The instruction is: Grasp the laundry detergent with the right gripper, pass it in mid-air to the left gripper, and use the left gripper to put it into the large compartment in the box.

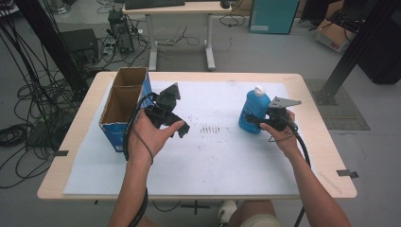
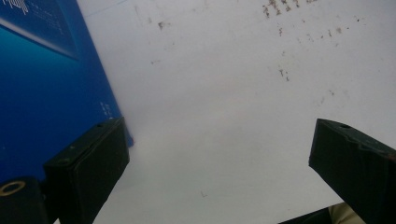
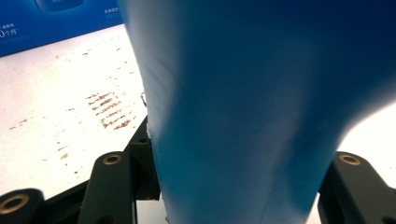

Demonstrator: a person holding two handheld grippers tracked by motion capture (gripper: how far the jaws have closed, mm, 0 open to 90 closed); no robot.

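A blue bottle (image 1: 253, 109) with a white cap stands upright on the white mat (image 1: 213, 156) at the right. My right gripper (image 1: 255, 122) is shut on the bottle's lower body; in the right gripper view the blue bottle (image 3: 243, 116) sits between the two jaws of that gripper (image 3: 233, 186). My left gripper (image 1: 165, 122) is held above the mat just right of an open-topped cardboard box with blue sides (image 1: 113, 135). In the left gripper view its jaws stand wide apart, open (image 2: 219, 163), with nothing between them and the blue box wall (image 2: 42, 93) beside the left jaw.
The mat carries a patch of brown marks (image 1: 210, 128) in the middle. The wooden table's edge (image 1: 312, 94) runs around the mat. Cables (image 1: 19, 132) lie on the floor at the left, and a desk (image 1: 179, 9) stands behind the table.
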